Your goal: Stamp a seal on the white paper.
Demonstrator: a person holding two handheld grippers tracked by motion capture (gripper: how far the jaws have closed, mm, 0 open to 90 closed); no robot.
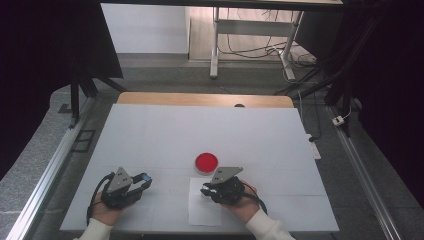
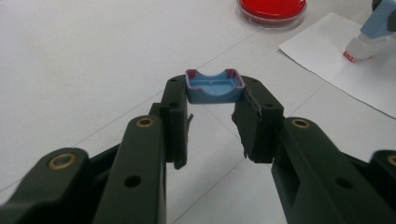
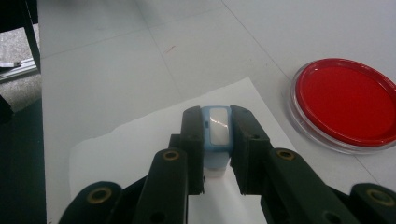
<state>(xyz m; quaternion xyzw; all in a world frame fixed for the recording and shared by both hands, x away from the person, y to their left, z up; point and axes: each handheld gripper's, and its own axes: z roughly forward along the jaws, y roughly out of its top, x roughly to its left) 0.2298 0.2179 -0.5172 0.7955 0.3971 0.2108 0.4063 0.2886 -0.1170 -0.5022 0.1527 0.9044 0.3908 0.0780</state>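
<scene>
The left gripper (image 2: 212,100) holds a small blue cap (image 2: 215,86) at the very tips of its jaws. The jaws are partly open, just as wide as the cap, and they pinch it from both sides above the white table (image 2: 93,60).

The right gripper (image 3: 217,140) squeezes a blue stamp (image 3: 217,133) between its jaws. The stamp points down at a sheet of white paper (image 3: 140,140) lying on the table, and its white end is touching the paper or just above it. A round red dish (image 3: 345,105) sits on the table near the paper.
</scene>
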